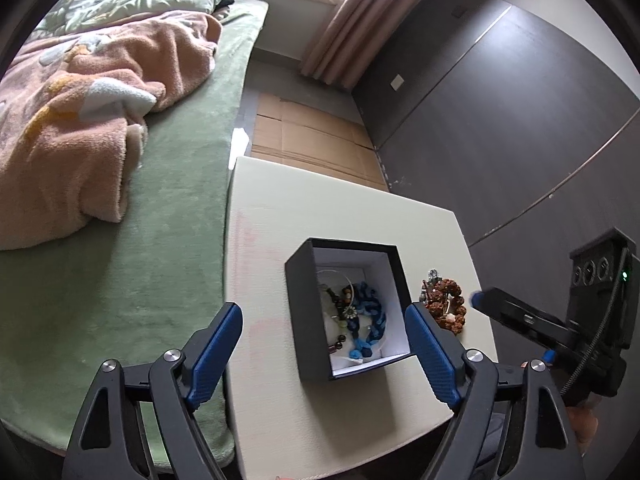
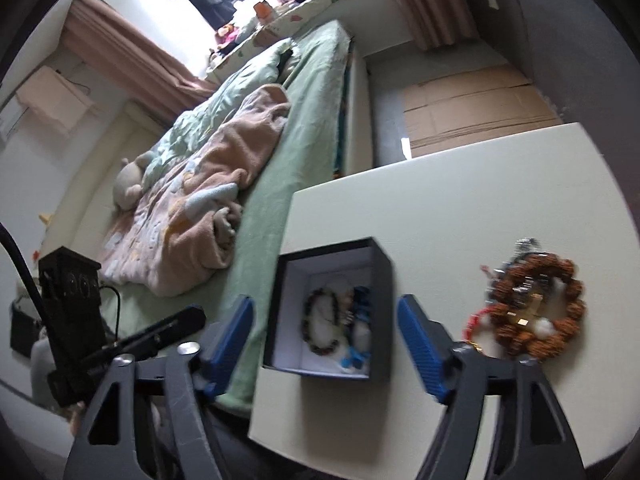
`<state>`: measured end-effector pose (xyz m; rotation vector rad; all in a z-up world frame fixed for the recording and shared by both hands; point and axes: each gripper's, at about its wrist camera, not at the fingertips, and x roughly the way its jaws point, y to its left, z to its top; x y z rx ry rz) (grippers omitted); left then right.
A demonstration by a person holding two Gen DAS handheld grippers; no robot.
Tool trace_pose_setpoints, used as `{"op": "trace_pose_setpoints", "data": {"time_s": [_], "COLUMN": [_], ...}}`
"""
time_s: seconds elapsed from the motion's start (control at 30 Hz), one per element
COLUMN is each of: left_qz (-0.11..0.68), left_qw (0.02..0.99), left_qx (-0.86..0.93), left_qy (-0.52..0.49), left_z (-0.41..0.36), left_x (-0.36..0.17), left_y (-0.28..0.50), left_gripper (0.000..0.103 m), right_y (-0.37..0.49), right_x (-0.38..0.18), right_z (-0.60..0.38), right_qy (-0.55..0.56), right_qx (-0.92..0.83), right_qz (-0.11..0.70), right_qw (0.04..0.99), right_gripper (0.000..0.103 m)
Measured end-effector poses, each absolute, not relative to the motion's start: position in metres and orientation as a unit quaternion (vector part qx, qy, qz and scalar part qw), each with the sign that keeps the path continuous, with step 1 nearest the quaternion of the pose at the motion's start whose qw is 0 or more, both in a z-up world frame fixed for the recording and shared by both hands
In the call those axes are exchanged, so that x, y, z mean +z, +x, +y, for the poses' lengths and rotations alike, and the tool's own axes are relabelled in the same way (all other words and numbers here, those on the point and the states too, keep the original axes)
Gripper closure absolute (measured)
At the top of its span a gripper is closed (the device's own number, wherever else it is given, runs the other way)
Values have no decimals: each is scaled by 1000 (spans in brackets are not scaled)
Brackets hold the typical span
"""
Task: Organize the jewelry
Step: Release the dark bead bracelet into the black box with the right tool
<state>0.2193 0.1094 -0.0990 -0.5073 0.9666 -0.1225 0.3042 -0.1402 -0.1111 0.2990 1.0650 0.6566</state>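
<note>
A black open box (image 1: 308,320) with a white lining stands on the white table (image 1: 280,208). It holds a blue braided bracelet (image 1: 370,312), a dark bead bracelet and other small pieces. A brown bead bracelet (image 1: 446,306) with metal pieces lies on the table right of the box. My left gripper (image 1: 324,332) is open, empty, above the box's near side. In the right wrist view the box (image 2: 382,304) sits between the fingers of my open, empty right gripper (image 2: 324,324); the brown bracelet (image 2: 536,312) lies to its right. The right gripper (image 1: 478,298) shows at the left view's right edge.
A bed with a green sheet (image 1: 160,240) and a pink blanket (image 1: 80,128) runs along the table's left side. Flattened cardboard (image 1: 312,132) lies on the floor beyond the table. A dark wall (image 1: 520,100) stands to the right.
</note>
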Motion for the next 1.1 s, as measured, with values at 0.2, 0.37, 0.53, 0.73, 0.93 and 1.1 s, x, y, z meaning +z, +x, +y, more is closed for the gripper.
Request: {"op": "trace_pose_setpoints", "data": {"time_s": [0.2,0.37,0.53,0.73,0.93,1.1], "left_qz": [463,469,474,476,474,476], "left_qw": [853,852,851,854,856,855], "left_qx": [-73,-86,-103,-122,-142,-154], "left_qy": [-229,-218,-200,-173,-151,-135], "left_z": [92,76,55,28,1,-18], "left_x": [-99,-99,-96,-91,-87,-87], "left_y": [224,231,237,246,255,264], "left_gripper": [19,19,19,19,19,27], "right_y": [293,289,286,282,276,275], "right_x": [-107,-109,-114,-119,-125,-130], "right_z": [-178,-207,-236,-272,-303,-321], "right_qy": [144,153,166,186,201,216], "right_qx": [276,251,226,193,162,154], "right_qz": [487,487,486,482,470,459], "right_qw": [816,823,828,834,844,848], "right_gripper": [13,0,0,0,0,0]}}
